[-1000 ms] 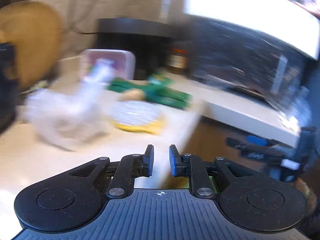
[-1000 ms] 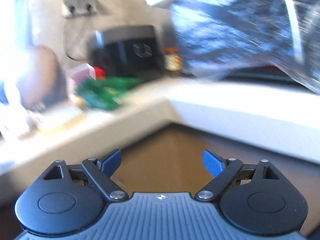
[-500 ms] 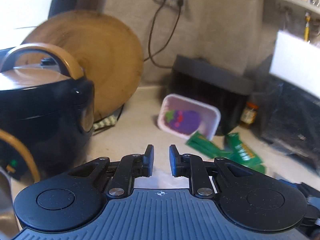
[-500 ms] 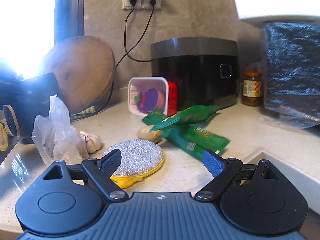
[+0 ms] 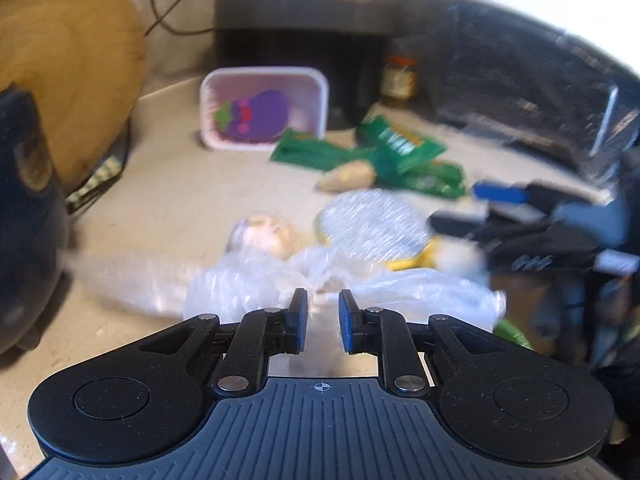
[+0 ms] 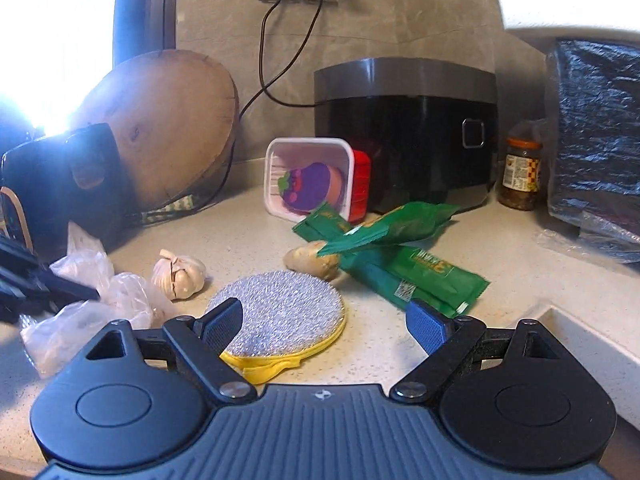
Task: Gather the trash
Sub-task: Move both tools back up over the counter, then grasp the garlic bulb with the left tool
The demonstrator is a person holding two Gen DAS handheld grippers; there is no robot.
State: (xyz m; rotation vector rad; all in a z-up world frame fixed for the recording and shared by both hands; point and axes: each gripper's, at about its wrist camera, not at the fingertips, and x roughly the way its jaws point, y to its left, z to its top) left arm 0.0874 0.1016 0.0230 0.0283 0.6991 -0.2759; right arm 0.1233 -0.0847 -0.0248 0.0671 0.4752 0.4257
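Note:
A crumpled clear plastic bag (image 5: 248, 280) lies on the counter just beyond my left gripper (image 5: 323, 320), whose jaws stand a narrow gap apart with nothing between them. The same bag (image 6: 80, 312) shows at the left of the right wrist view. Green snack wrappers (image 6: 400, 248) lie crossed mid-counter, seen blurred as green wrappers (image 5: 400, 156) in the left view. A pink tray (image 6: 312, 176) lies tipped on its side behind them. My right gripper (image 6: 324, 320) hovers wide open over a silver-and-yellow scrub pad (image 6: 284, 312), holding nothing.
A garlic bulb (image 6: 180, 274) and a ginger piece (image 6: 308, 262) lie by the pad. A black cooker (image 6: 404, 132), a jar (image 6: 520, 174) and a round wooden board (image 6: 168, 120) line the wall. A dark pot (image 6: 60, 176) stands left, a sink edge (image 6: 580, 340) right.
Both views swung in from a blurred look at the counter's edge. The left gripper panned past the dark pot and now faces the plastic bag. The right gripper edged closer over the pad.

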